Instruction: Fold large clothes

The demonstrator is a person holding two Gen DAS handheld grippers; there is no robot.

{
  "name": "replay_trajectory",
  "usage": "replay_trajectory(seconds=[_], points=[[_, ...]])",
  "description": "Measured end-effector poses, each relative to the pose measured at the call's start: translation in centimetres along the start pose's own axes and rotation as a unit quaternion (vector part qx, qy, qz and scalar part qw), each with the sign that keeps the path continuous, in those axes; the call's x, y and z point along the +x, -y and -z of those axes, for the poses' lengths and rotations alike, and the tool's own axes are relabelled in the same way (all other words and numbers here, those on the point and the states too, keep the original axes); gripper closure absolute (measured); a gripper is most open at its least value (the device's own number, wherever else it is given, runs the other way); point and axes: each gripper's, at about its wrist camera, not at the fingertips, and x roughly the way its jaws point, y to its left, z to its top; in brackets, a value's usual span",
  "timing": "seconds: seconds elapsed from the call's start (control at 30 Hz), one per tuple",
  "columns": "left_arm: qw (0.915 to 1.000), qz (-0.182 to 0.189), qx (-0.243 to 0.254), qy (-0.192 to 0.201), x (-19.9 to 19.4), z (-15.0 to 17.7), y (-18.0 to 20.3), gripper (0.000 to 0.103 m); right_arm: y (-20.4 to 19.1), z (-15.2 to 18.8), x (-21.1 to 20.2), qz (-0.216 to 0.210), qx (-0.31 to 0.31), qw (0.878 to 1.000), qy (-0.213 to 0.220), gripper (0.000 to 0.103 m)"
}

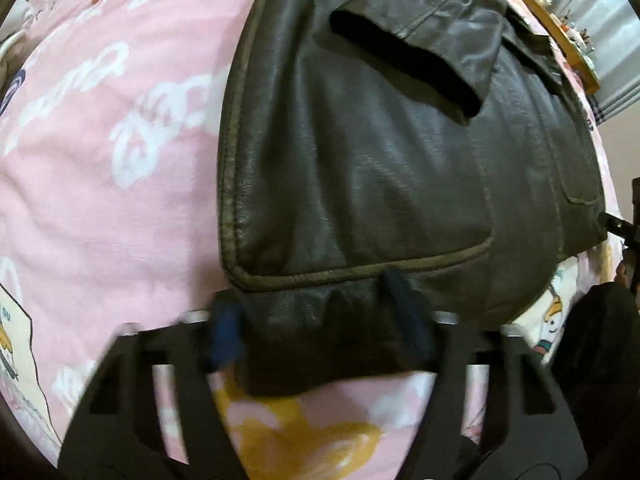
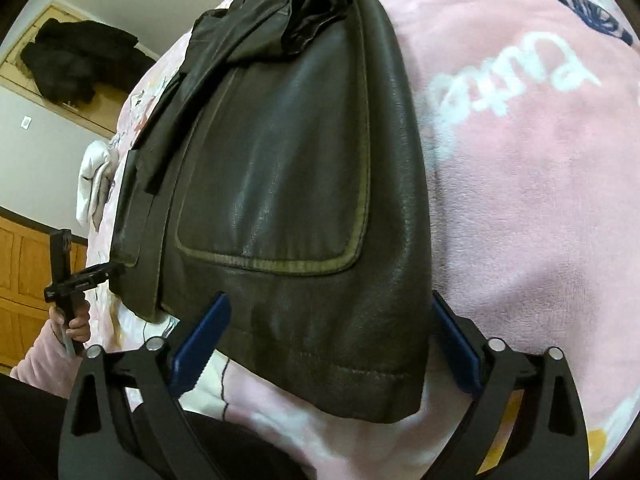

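So, quick rundown, tongs first and then out from there:

Left tongs (image 1: 320, 320): blurry in the left wrist view, but the blue pads (image 1: 404, 312) sit on either side of a bunched bit of the jacket's bottom hem, and it looks like they're pinching it. Jaws are only partly apart.

Right tongs (image 2: 324, 344): spread wide, one blue pad (image 2: 200, 344) over the jacket's bottom edge and the other just off its side, neither one pressing in. So not gripping anything.

Jacket (image 2: 288, 168): dark brown leather, lying flat on the bed and folded in on itself, running away from both cameras. Bottom hem is nearest the tongs.

Pocket (image 2: 272, 184): big patch pocket with lighter worn piping, facing up, just above the hem.

Sleeve (image 1: 420, 36): folded across the upper part of the jacket, open cuff showing in the left wrist view.

Blanket (image 1: 112, 128): fuzzy pink one with white lettering and cartoon prints, covering the bed under the jacket.

Hand (image 2: 76, 324): in the right wrist view, off to the left, a hand in a pink sleeve grips the handle of the other tool at the jacket's far bottom corner.

Background: wooden door (image 2: 24, 272), a dark garment (image 2: 80, 64) hanging on the wall, and a wooden shelf (image 1: 560, 36) with small things beyond the bed.
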Motion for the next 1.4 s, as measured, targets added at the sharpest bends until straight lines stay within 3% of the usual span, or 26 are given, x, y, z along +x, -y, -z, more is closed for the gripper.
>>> replay_trajectory(seconds=[0.07, 0.13, 0.17, 0.3, 0.5, 0.67, 0.93, 1.07, 1.2, 1.27, 1.4], points=[[0.9999, 0.000, -0.009, 0.004, -0.3, 0.2, -0.1, 0.074, -0.6, 0.1, -0.1, -0.018, -0.014, 1.000, -0.002, 0.018], [0.9995, 0.012, -0.027, 0.005, -0.6, -0.2, -0.8, 0.087, -1.0, 0.1, 0.2, -0.007, -0.030, 0.999, -0.010, 0.053], [0.9990, 0.021, -0.039, 0.006, -0.8, -0.3, -1.2, 0.090, -0.9, 0.2, 0.2, -0.005, -0.027, 1.000, -0.012, 0.066], [0.9974, 0.025, -0.063, 0.022, -2.0, 0.0, -1.6, 0.095, -1.5, -0.3, -0.6, -0.007, -0.031, 1.000, -0.004, 0.083], [0.9917, 0.050, -0.082, 0.085, -7.3, 0.9, -2.4, 0.098, -3.1, -0.7, -4.8, -0.058, 0.000, 0.997, 0.060, 0.091], [0.9854, 0.070, -0.060, 0.143, -12.3, -0.6, -0.9, 0.100, -5.5, -1.6, -10.0, -0.111, 0.007, 0.985, 0.129, 0.093], [0.9852, 0.063, 0.008, 0.159, -17.1, 0.6, 0.5, 0.100, -4.7, 0.0, -15.8, -0.171, 0.061, 0.967, 0.177, 0.098], [0.9801, 0.095, -0.014, 0.174, -19.4, 0.6, -0.4, 0.100, -4.6, 0.1, -17.8, -0.193, 0.080, 0.959, 0.189, 0.098], [0.9720, 0.119, -0.015, 0.202, -21.5, -3.0, -0.8, 0.100, -6.3, -3.1, -19.3, -0.187, 0.055, 0.961, 0.197, 0.098], [0.9706, 0.109, -0.003, 0.215, -21.9, -5.9, -0.3, 0.100, -7.4, -6.4, -19.3, -0.188, 0.038, 0.961, 0.198, 0.098], [0.9697, 0.099, 0.026, 0.222, -21.9, -15.5, 1.1, 0.100, -7.9, -15.0, -18.2, -0.180, 0.033, 0.962, 0.201, 0.098]])
